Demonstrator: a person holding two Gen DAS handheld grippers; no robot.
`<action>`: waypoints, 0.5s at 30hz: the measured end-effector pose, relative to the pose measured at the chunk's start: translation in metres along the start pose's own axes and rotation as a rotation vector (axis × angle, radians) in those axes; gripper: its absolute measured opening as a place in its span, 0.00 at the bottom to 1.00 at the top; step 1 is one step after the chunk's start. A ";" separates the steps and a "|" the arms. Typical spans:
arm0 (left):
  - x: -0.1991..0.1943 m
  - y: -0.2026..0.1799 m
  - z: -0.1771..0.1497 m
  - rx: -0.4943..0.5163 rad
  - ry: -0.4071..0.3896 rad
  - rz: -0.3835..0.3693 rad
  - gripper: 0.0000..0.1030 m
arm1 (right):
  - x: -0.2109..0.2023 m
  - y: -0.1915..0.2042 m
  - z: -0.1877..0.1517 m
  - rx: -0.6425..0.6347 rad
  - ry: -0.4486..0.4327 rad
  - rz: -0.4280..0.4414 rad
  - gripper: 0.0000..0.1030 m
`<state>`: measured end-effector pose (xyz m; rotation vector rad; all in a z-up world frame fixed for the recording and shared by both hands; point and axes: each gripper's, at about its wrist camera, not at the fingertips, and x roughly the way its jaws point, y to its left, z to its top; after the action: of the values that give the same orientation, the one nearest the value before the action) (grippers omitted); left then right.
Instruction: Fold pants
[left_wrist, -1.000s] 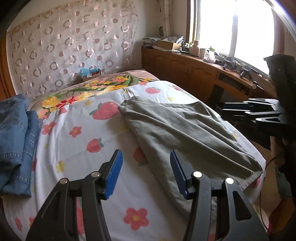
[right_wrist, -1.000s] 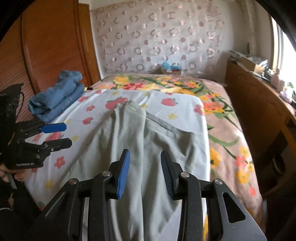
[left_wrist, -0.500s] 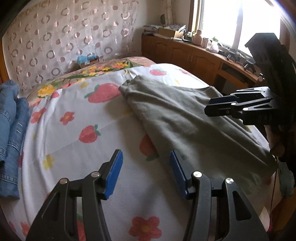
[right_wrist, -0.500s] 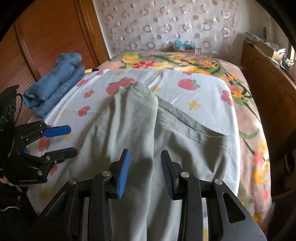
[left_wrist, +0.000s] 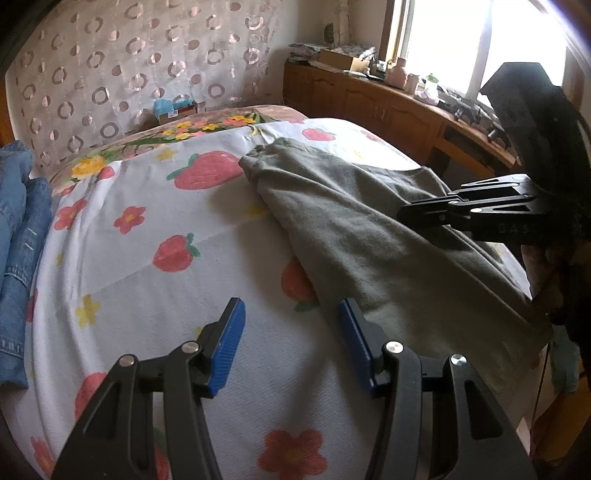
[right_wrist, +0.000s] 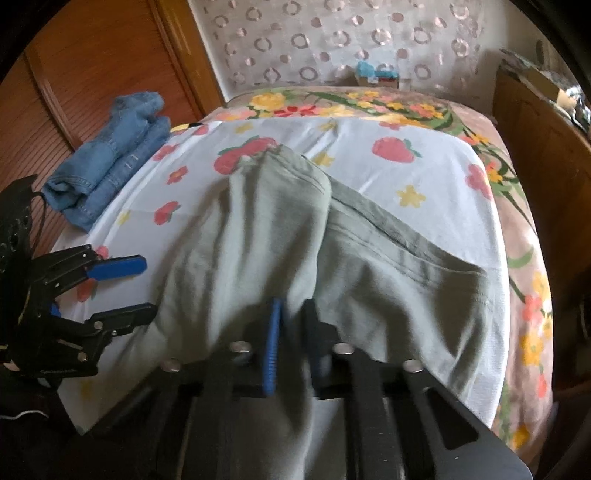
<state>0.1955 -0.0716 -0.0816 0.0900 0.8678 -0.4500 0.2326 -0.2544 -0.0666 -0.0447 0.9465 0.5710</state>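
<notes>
Grey-green pants (left_wrist: 354, 229) lie on the strawberry-print sheet (left_wrist: 147, 240), one layer folded over, the far end pointing at the headboard. In the right wrist view the pants (right_wrist: 258, 236) fill the middle. My right gripper (right_wrist: 291, 314) has its jaws nearly together on a raised ridge of the pants fabric near the bed's front edge; it also shows in the left wrist view (left_wrist: 406, 214). My left gripper (left_wrist: 291, 317) is open and empty above the sheet, just left of the pants' near edge, and shows at the left in the right wrist view (right_wrist: 144, 284).
Folded blue jeans (right_wrist: 107, 162) lie at the bed's left side by the wooden panel (right_wrist: 74, 74). A wooden cabinet (left_wrist: 388, 110) with clutter runs under the window on the right. A small box (right_wrist: 376, 74) sits at the headboard.
My right gripper moved forward and down and closed on the pants fabric, bunching it up. My left gripper moved closer to the sheet beside the pants and stayed open.
</notes>
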 end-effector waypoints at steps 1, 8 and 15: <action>-0.003 0.000 0.000 -0.006 -0.008 -0.001 0.51 | -0.003 0.003 0.001 -0.007 -0.014 0.004 0.02; -0.031 0.012 -0.001 -0.033 -0.074 0.020 0.51 | -0.029 0.032 0.008 -0.072 -0.096 -0.011 0.01; -0.050 0.032 -0.005 -0.074 -0.120 0.040 0.51 | -0.026 0.076 0.000 -0.156 -0.068 0.038 0.01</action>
<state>0.1777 -0.0240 -0.0509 0.0121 0.7623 -0.3816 0.1845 -0.2008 -0.0303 -0.1469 0.8370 0.6766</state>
